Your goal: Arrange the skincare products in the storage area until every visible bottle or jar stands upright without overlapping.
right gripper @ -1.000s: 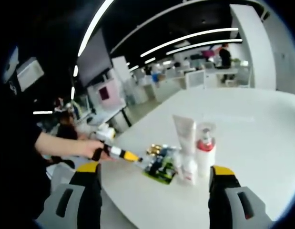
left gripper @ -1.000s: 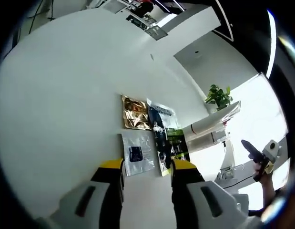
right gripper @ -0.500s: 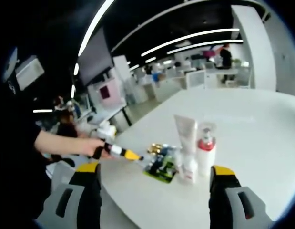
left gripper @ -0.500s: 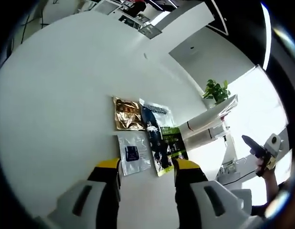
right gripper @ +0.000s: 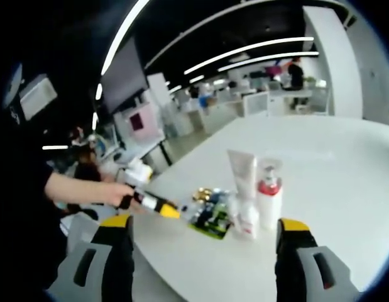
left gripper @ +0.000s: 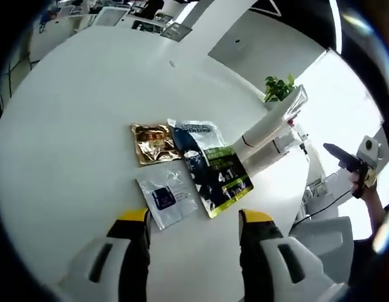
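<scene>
Right gripper view has the skincare lot in the middle of the white table (right gripper: 332, 189): a tall white tube (right gripper: 242, 173) standing on its cap, a pump bottle (right gripper: 268, 200) with a red collar and clear cap upright just beside it, and a small white bottle (right gripper: 248, 218) upright in front of the tube, the three packed close; whether they touch, I cannot tell; flat sachets (right gripper: 207, 217) lie just beside them toward the table edge; the right gripper (right gripper: 203, 242) hangs well short of all this, jaws spread wide with nothing between them; coming in from the left, the left gripper (right gripper: 161, 207), yellow-tipped, sits in a person's hand (right gripper: 112, 194) with its tips just beside the sachets; left gripper view looks down on those packets: a gold sachet (left gripper: 154, 142), a clear sachet (left gripper: 166, 199) with a dark square label, a dark sachet with a green label (left gripper: 217, 180) and a pale sachet (left gripper: 197, 129) partly under it, all flat, the dark one overlapping its neighbours; the left gripper's own jaws are parted over bare table, just short of the clear sachet, holding nothing; beyond the packets the white tube and bottles lean off to the right in the fisheye; the right gripper shows far right, and a potted plant (left gripper: 277, 89) stands beyond the table
</scene>
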